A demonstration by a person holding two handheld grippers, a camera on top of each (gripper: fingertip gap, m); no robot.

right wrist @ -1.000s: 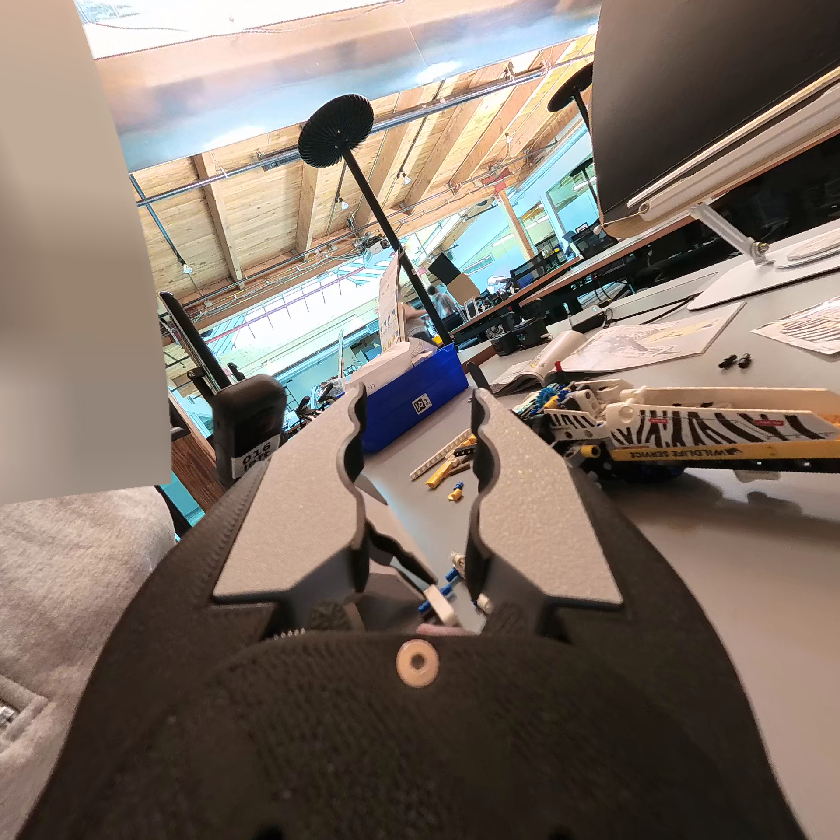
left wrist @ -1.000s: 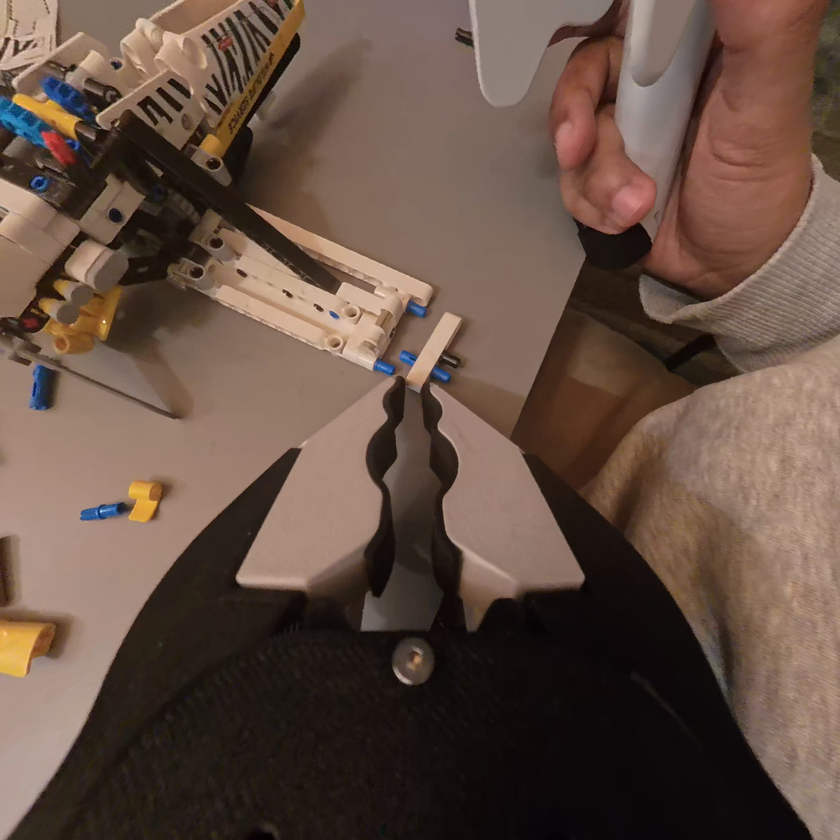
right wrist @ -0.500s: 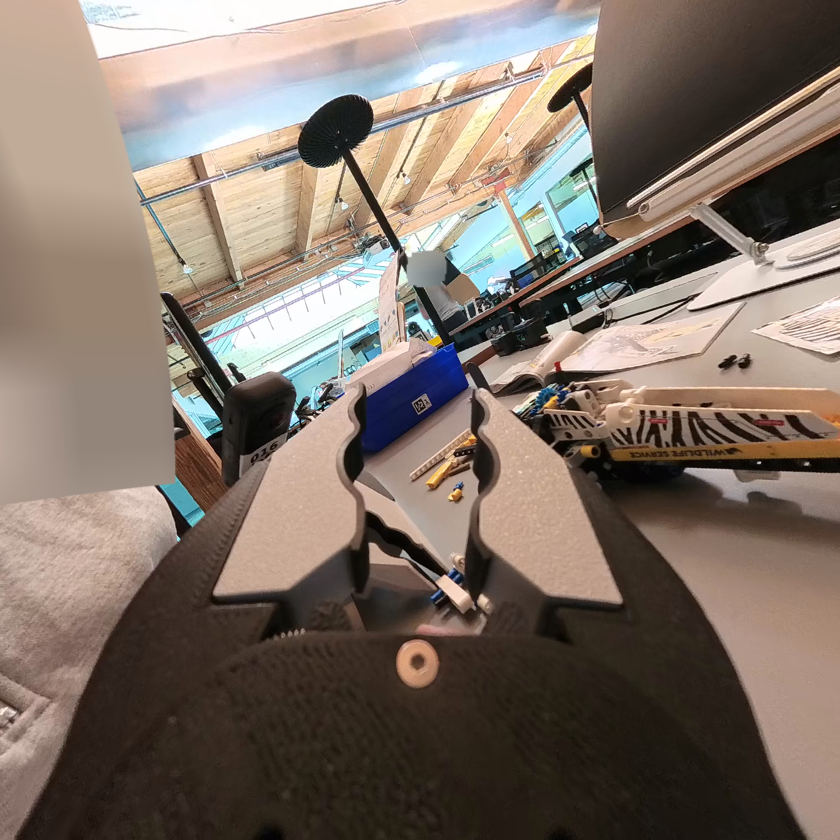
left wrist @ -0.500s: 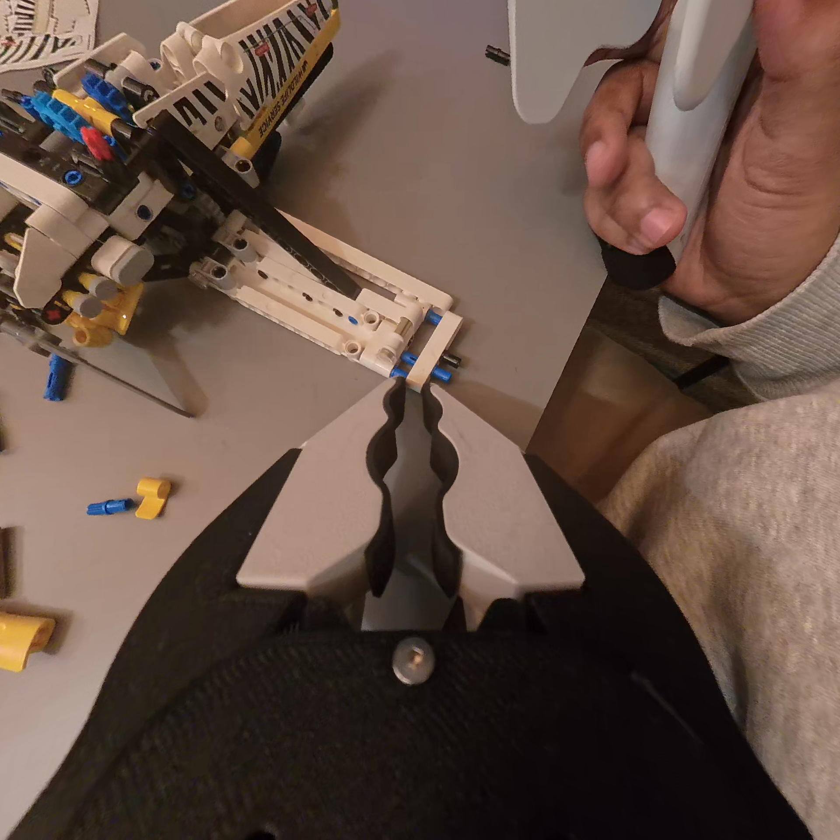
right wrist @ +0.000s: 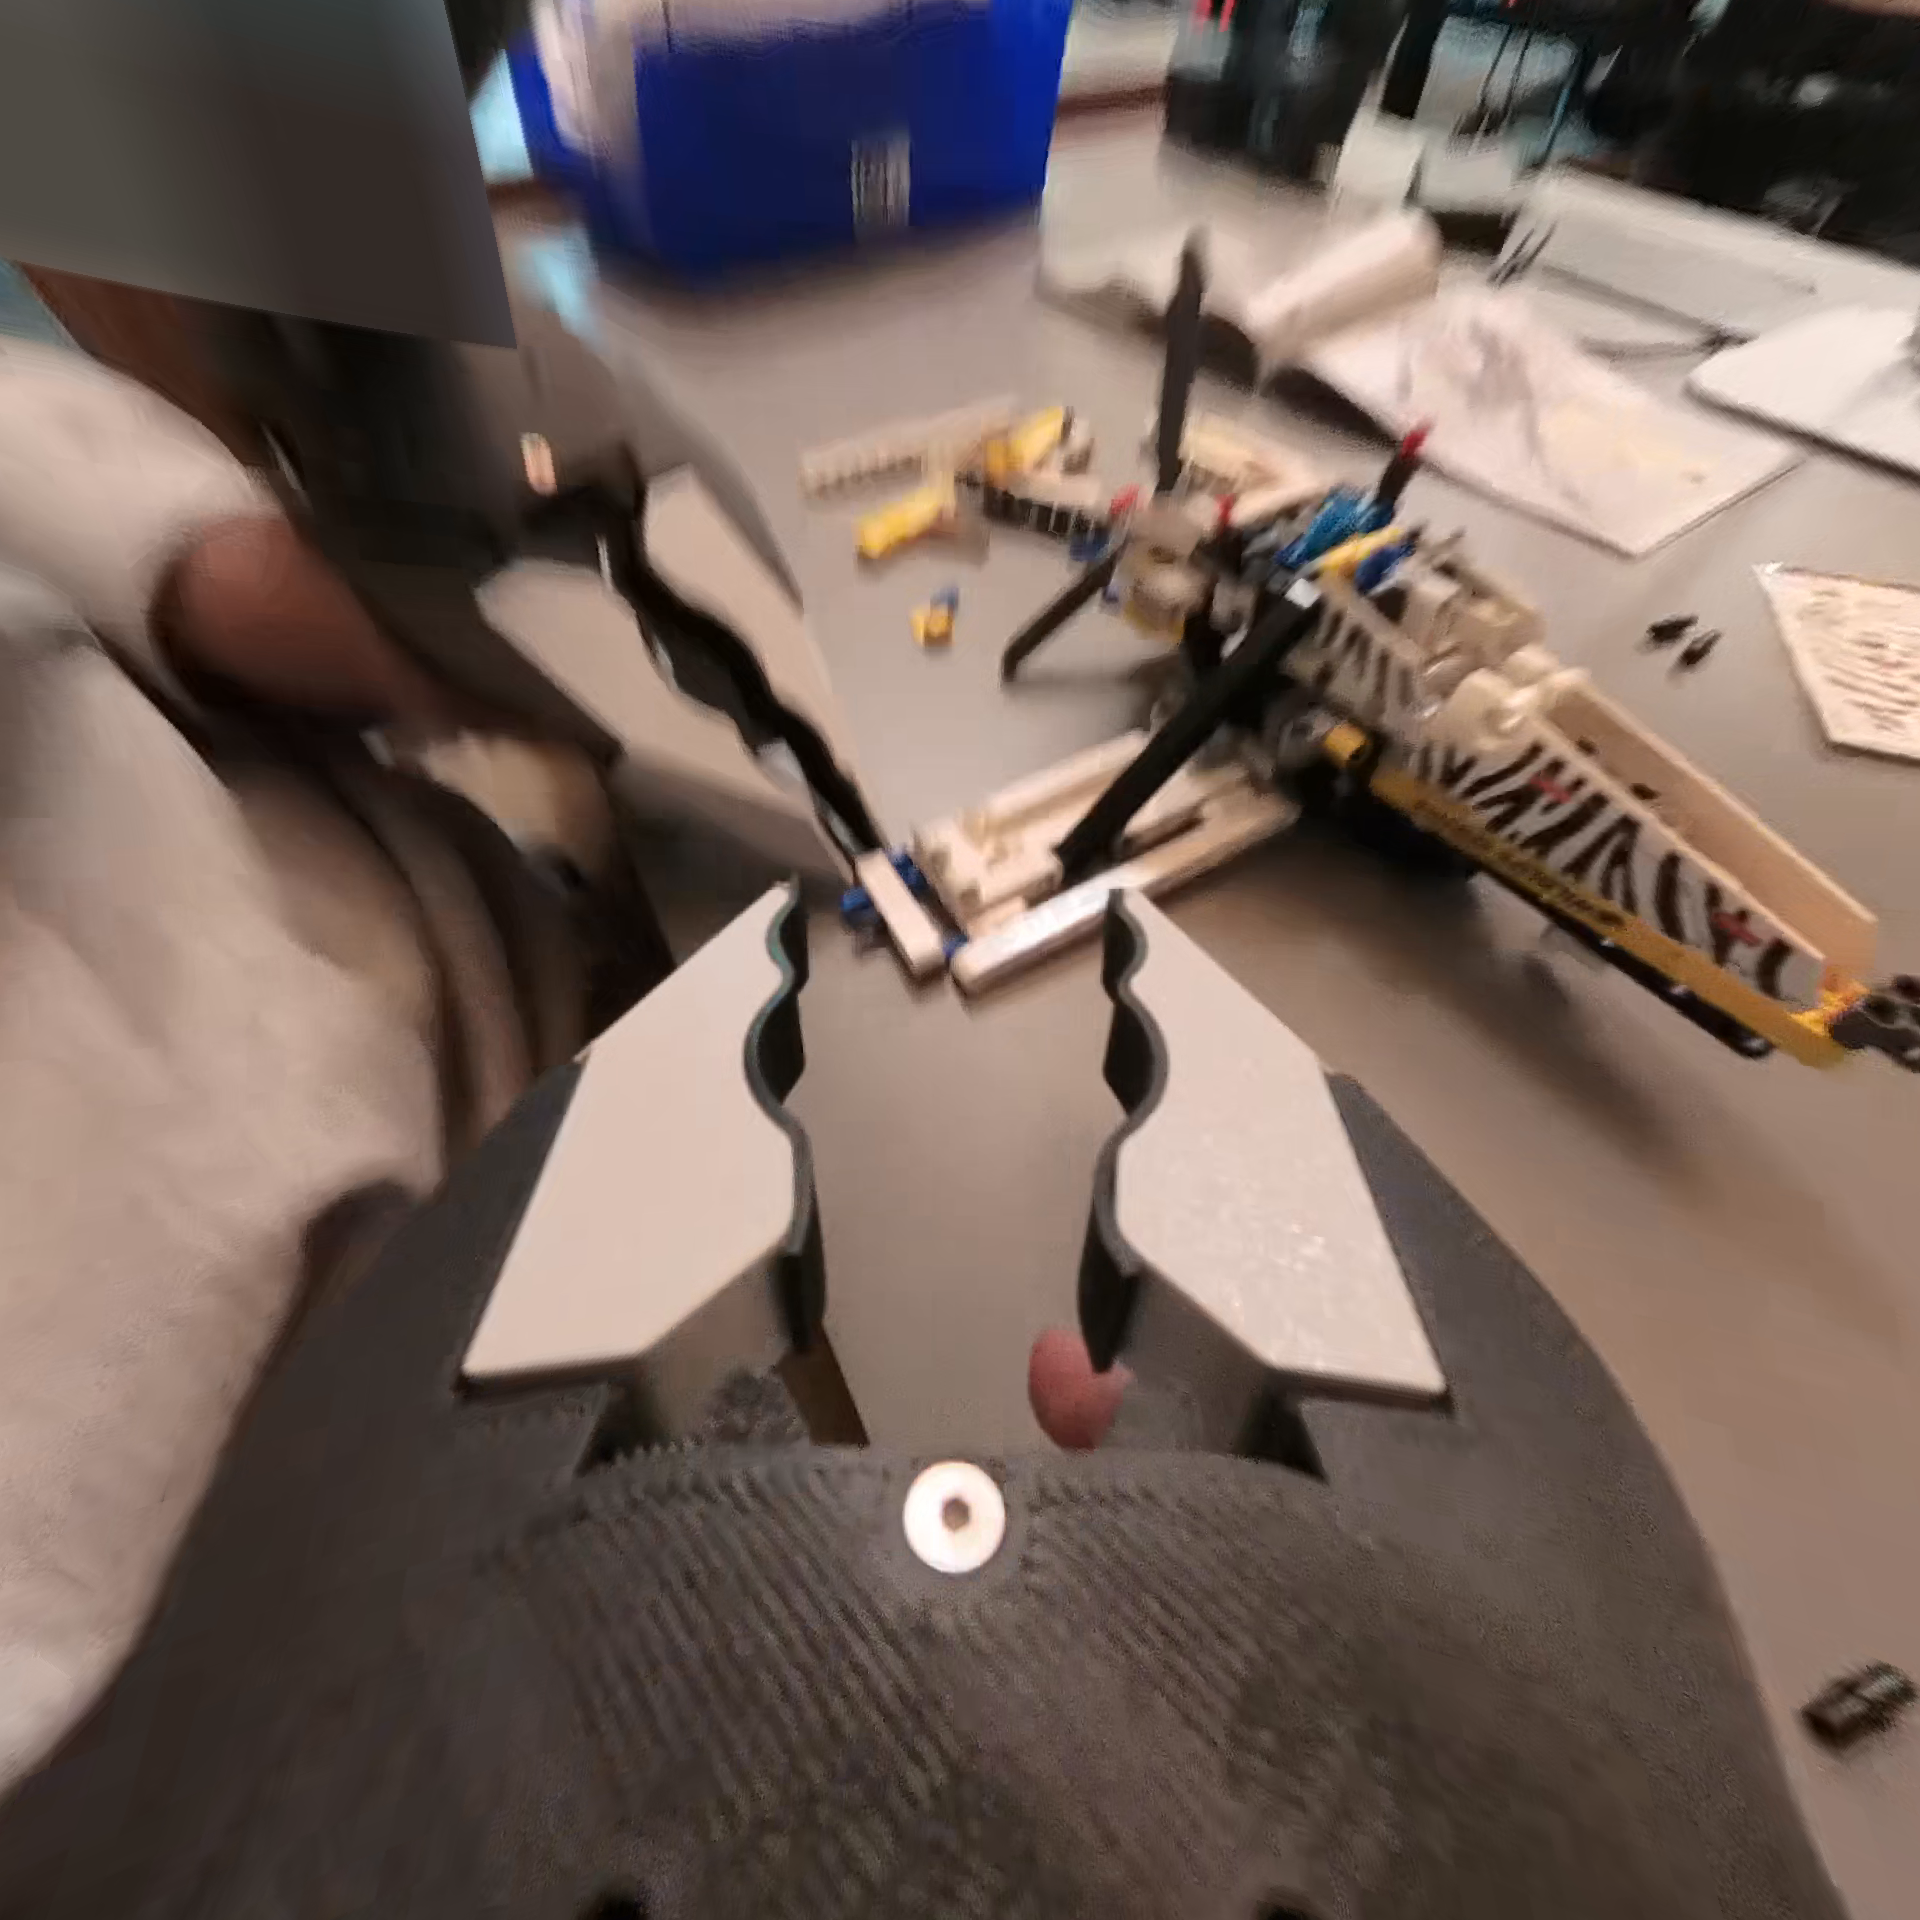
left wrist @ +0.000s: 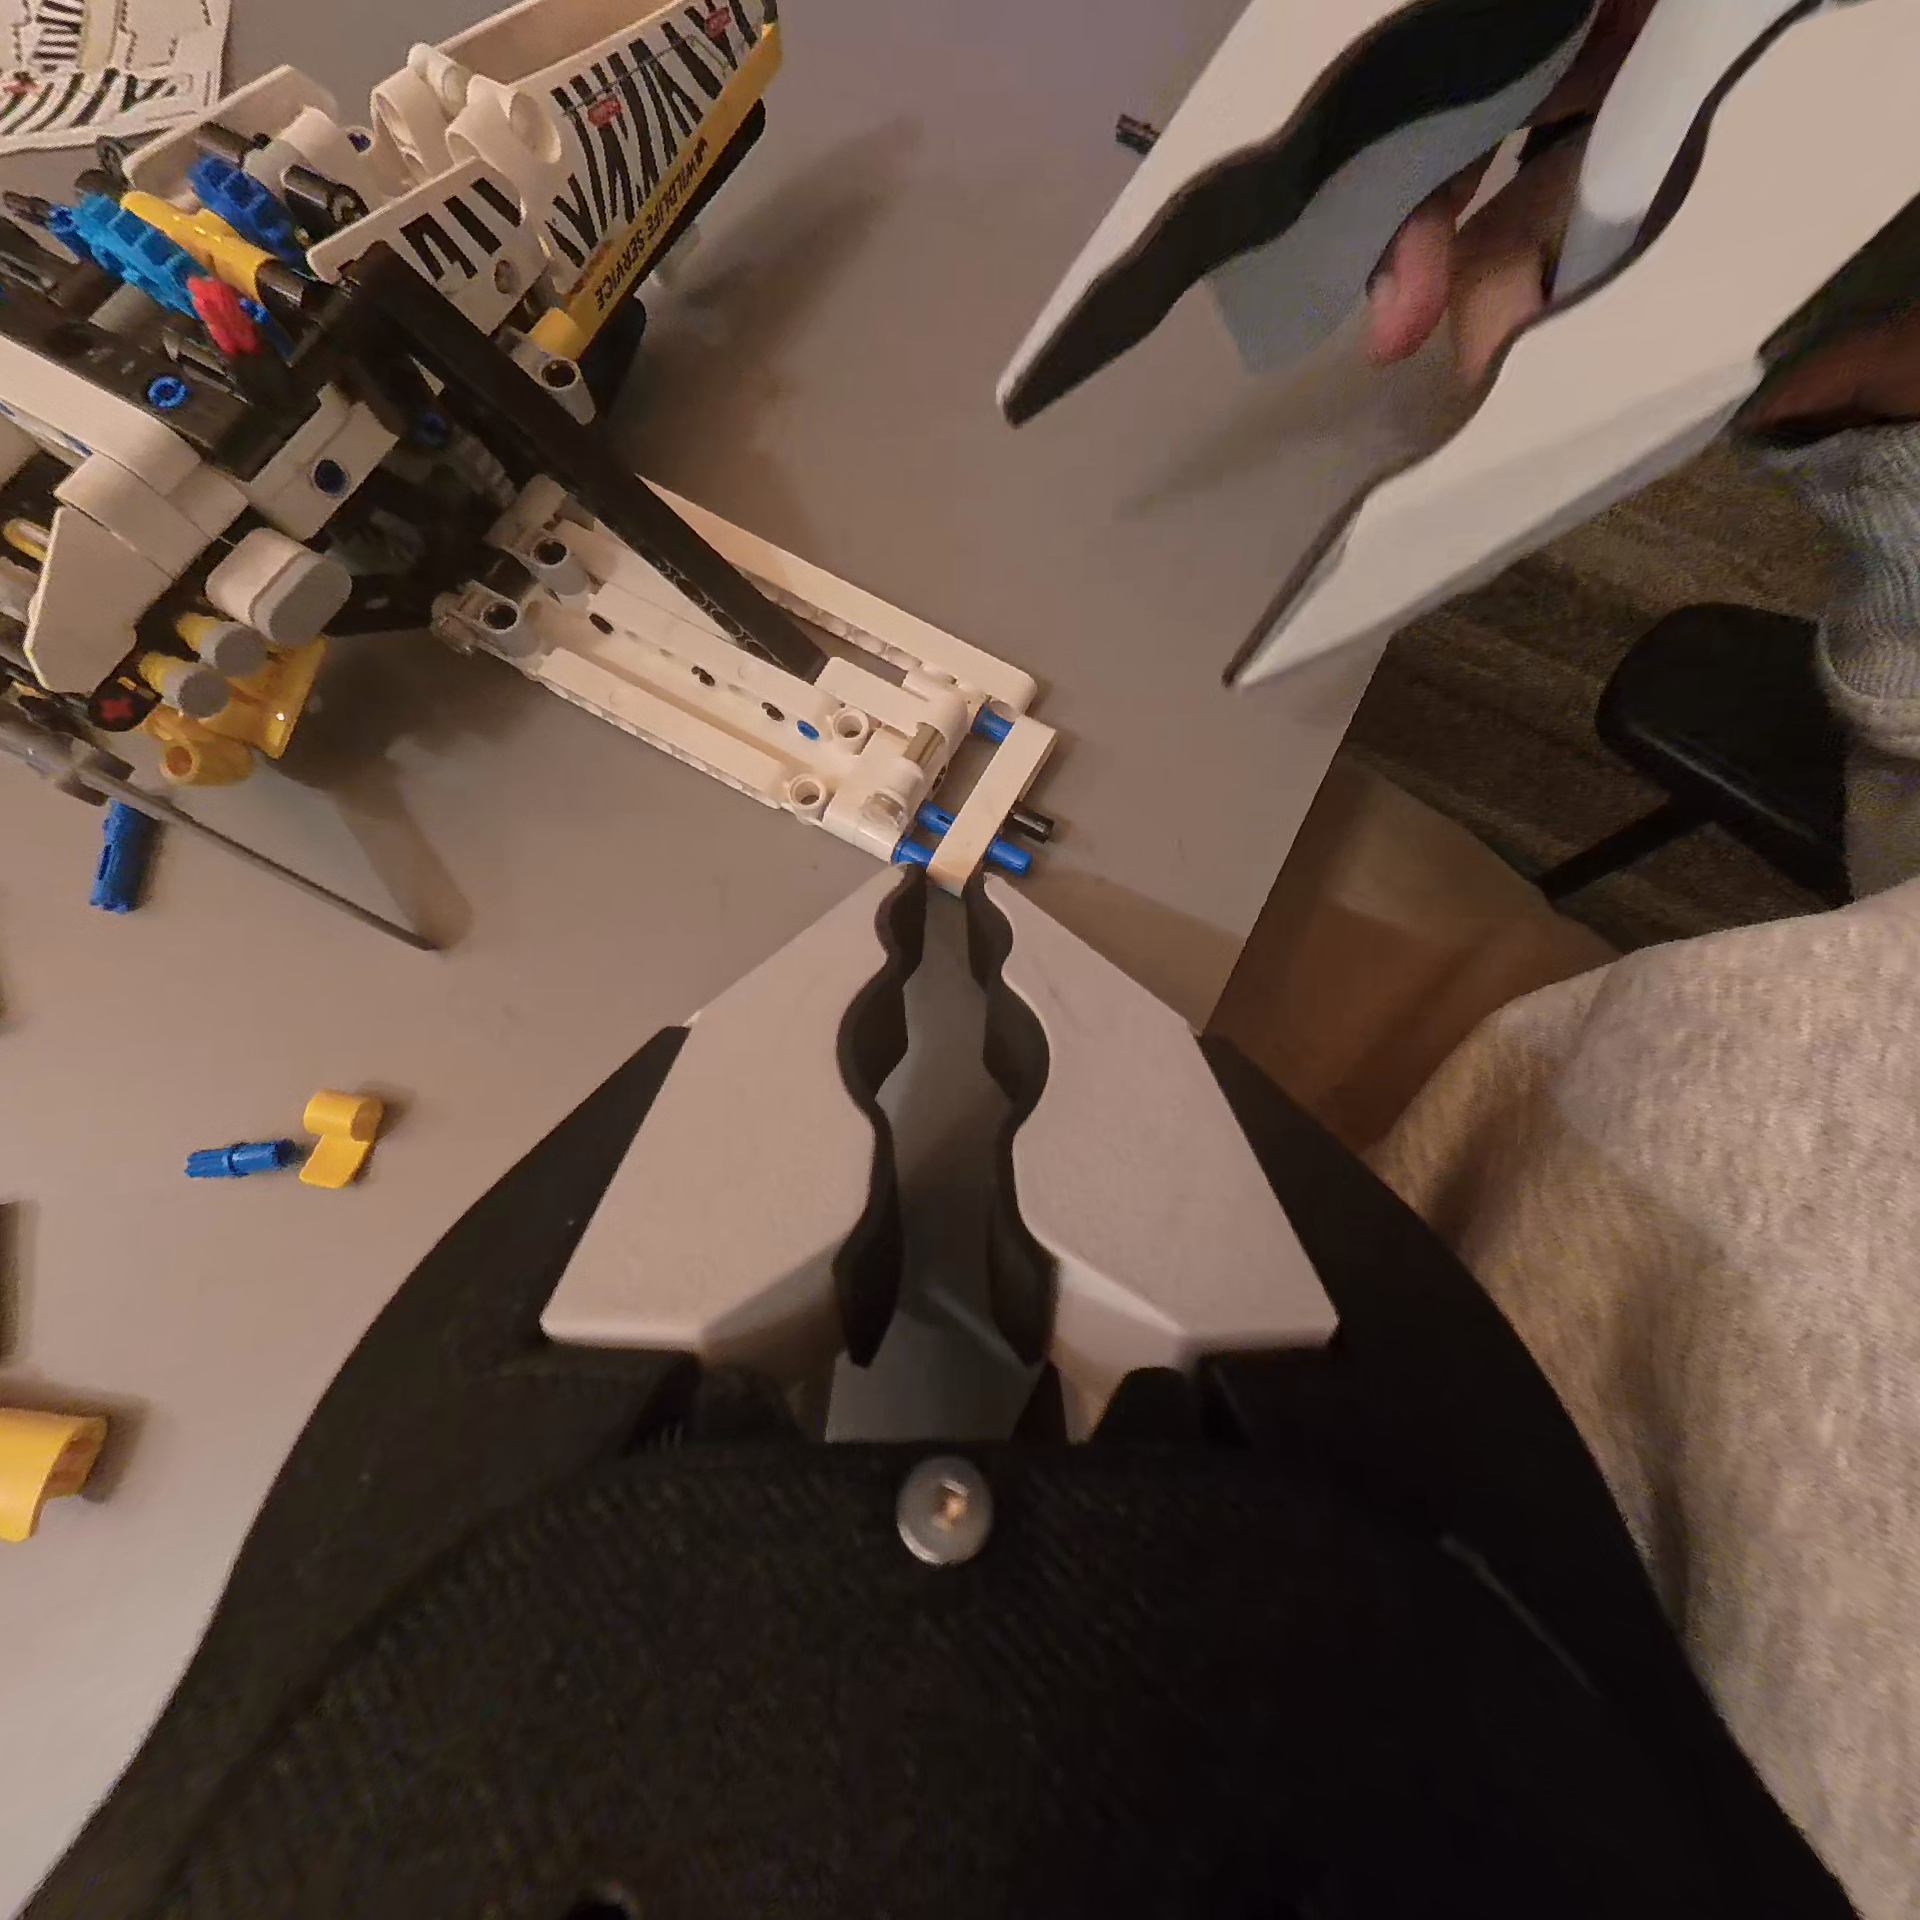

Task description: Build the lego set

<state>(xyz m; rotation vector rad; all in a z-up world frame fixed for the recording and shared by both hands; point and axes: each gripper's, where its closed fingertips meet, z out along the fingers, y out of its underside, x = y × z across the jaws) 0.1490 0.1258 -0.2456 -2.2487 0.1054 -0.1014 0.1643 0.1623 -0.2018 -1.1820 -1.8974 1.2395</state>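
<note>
The lego model (left wrist: pixel 343 436), a white, black and yellow helicopter with zebra-striped panels, lies on the grey table (left wrist: pixel 644 1039). Its white tail frame (left wrist: pixel 790 717) ends in blue pins. My left gripper (left wrist: pixel 942 883) is shut on the end of a short white beam (left wrist: pixel 1003 795), which sits against those pins. My right gripper (left wrist: pixel 1122 540) hangs open and empty above the table's right edge. In the blurred right wrist view, the right gripper (right wrist: pixel 951 902) is open just short of the beam (right wrist: pixel 902 920). The left gripper (right wrist: pixel 868 847) and the model (right wrist: pixel 1455 727) also show there.
Loose parts lie left of my left gripper: a yellow connector (left wrist: pixel 338 1138), blue pins (left wrist: pixel 239 1158) and a yellow piece (left wrist: pixel 42 1465). The table edge (left wrist: pixel 1309 748) runs close on the right. A blue bin (right wrist: pixel 810 125) and an instruction booklet (right wrist: pixel 1538 416) stand farther back.
My left gripper has carried the white beam from just off the tail up against its blue pins. My right gripper has swung down from pointing upward to face the tail, jaws wider.
</note>
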